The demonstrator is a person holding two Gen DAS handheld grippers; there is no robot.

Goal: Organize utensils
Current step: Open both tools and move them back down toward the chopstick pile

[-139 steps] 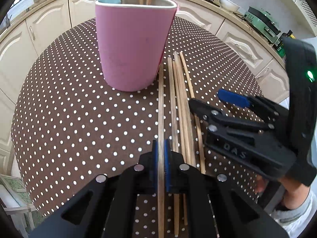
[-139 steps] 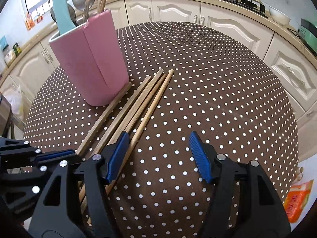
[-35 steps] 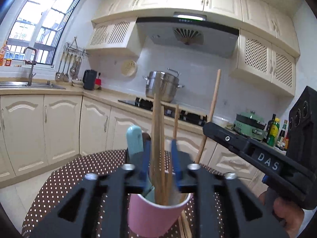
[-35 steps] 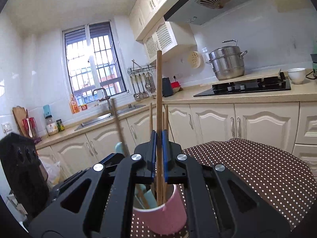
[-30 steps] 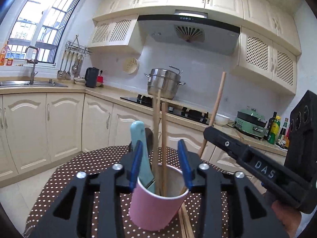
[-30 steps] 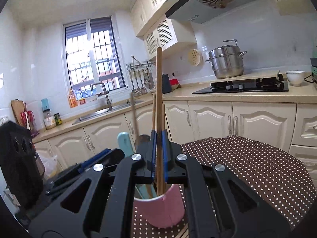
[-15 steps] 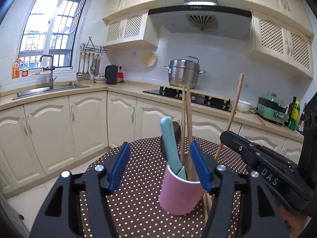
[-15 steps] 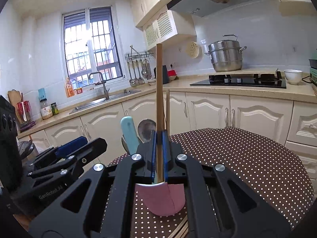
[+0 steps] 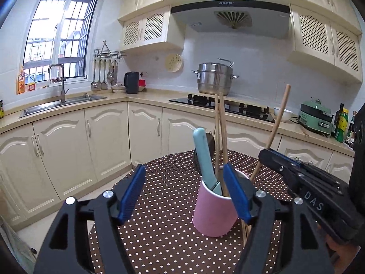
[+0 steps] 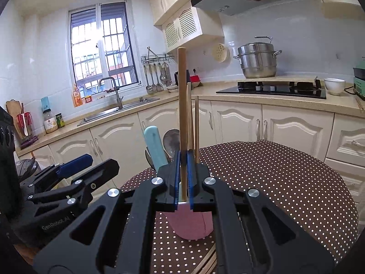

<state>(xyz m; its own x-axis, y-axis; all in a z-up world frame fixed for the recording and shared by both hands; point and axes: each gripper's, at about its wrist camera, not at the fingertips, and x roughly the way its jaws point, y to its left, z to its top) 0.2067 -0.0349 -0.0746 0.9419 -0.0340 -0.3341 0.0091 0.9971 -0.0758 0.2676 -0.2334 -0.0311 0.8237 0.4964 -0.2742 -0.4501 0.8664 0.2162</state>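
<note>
A pink cup (image 9: 215, 214) stands on the brown dotted table (image 9: 164, 228) and holds a teal-handled utensil (image 9: 204, 157), a dark spoon and wooden chopsticks (image 9: 220, 134). My left gripper (image 9: 184, 196) is open and empty, just left of the cup. My right gripper (image 10: 182, 178) is shut on a wooden chopstick (image 10: 182, 100), held upright with its lower end over the cup (image 10: 191, 225). That chopstick also shows in the left wrist view (image 9: 277, 125), slanting up from the right gripper (image 9: 264, 154).
More chopsticks lie on the table beside the cup (image 10: 206, 262). Cream cabinets (image 9: 102, 146), a sink (image 9: 61, 104) and a stove with a steel pot (image 9: 215, 78) ring the table.
My left gripper let go of its chopstick in the cup, opened wide and drew back to the left. My right gripper keeps its chopstick upright over the cup and has pulled back slightly.
</note>
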